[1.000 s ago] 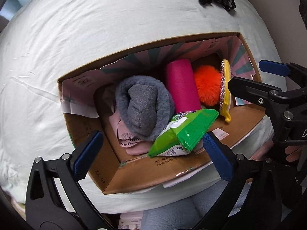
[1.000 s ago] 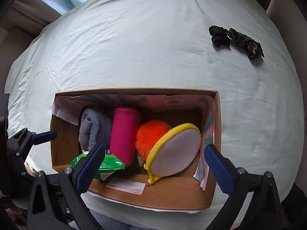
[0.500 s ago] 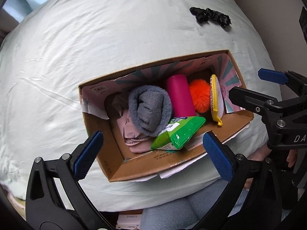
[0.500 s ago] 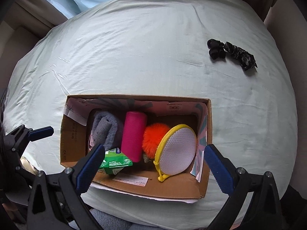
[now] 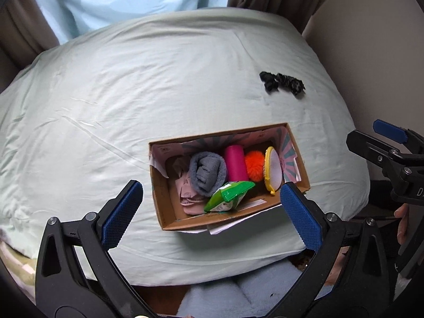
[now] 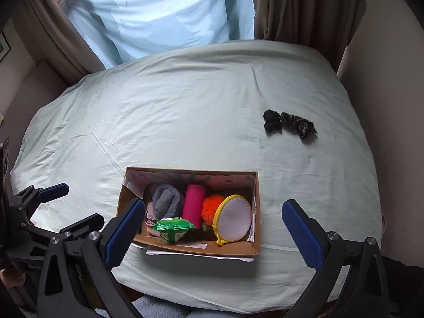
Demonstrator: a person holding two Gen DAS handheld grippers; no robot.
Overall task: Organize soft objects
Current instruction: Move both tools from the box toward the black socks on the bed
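cardboard box (image 6: 233,249) sitting on the bed (image 6: 185,111) stuffed with soft stuff, black scrunchie (image 6: 290,123) lying well apart, left gripper (image 5: 209,212) and right gripper (image 6: 209,230) both hovering with fingers spread wide, gripping nothing

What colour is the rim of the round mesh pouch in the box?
Yellow; the round mesh pouch shows best in the right wrist view.

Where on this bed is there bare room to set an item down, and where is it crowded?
Free: the wide sheet between the cardboard box and the curtains, and the stretch left of the box. The right side is bare apart from a black fabric bundle. Crowded: inside the box, packed with the grey roll, pink roll, orange pompom and green packet.
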